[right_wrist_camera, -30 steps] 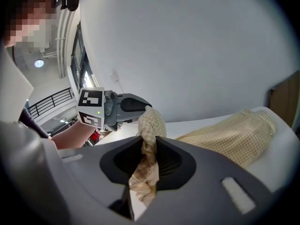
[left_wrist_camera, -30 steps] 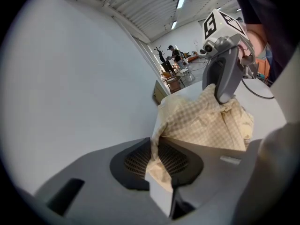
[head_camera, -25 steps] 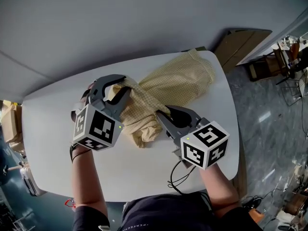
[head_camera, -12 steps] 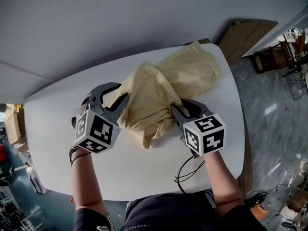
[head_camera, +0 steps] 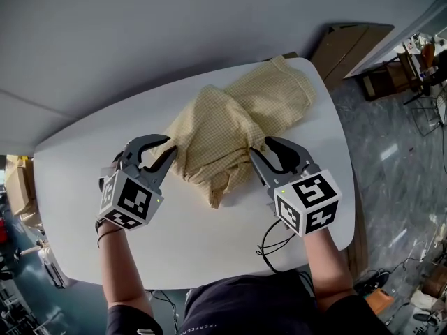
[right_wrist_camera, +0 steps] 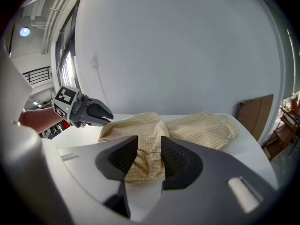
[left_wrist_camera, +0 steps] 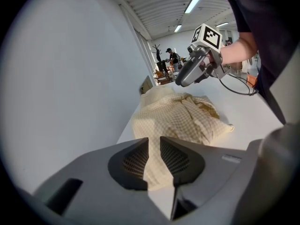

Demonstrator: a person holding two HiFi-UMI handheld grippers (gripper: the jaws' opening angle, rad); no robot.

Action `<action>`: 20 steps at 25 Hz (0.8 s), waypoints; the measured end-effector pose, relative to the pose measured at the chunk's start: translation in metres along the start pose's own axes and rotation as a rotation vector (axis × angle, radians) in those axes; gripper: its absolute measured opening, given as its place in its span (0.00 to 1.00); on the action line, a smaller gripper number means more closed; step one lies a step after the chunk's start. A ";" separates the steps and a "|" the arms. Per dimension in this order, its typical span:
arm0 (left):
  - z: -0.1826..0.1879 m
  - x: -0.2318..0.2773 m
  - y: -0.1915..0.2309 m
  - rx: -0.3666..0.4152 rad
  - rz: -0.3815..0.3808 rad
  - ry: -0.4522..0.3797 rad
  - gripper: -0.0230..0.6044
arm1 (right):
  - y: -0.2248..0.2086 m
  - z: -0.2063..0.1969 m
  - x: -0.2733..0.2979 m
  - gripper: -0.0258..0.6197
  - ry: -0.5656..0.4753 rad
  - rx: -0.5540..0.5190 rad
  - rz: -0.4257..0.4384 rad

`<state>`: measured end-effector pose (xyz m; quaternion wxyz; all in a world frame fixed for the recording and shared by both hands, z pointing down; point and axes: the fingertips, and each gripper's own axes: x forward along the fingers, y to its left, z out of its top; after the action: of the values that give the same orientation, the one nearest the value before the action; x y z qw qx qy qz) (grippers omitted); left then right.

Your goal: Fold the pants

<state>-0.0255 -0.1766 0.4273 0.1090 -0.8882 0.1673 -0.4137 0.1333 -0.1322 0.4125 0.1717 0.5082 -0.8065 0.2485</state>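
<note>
Bunched yellow checked pants [head_camera: 237,128] on white counter [head_camera: 77,166], underlayers hidden, left gripper [head_camera: 170,145] fingers closing to a slim gap at the cloth's edge, right gripper [head_camera: 259,146] fingers opening, nothing gripped

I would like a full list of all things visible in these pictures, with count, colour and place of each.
pants: one, pale yellow checked, crumpled on the table's far half
table: one, white, under the pants
board: one, brown, leaning at the wall beyond the table's far right corner
cable: one, black, looping by the table's near edge
left hand-held gripper: one, grey, at the pants' left edge; jaws closing, no cloth pinched
right hand-held gripper: one, grey, at the pants' right edge; jaws opening, no cloth pinched
forearms: two, bare, behind the grippers
</note>
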 end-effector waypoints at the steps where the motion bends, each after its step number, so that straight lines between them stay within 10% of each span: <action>1: -0.002 -0.003 -0.003 -0.005 -0.009 -0.008 0.18 | 0.010 -0.002 0.000 0.28 0.005 -0.007 0.017; 20: -0.055 -0.003 -0.047 0.158 -0.278 0.054 0.50 | 0.119 -0.061 0.038 0.42 0.212 -0.230 0.099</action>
<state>-0.0602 -0.1350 0.4760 0.1158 -0.8801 0.0126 -0.4602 0.0107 -0.0826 0.4553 0.3005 0.4156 -0.8311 0.2148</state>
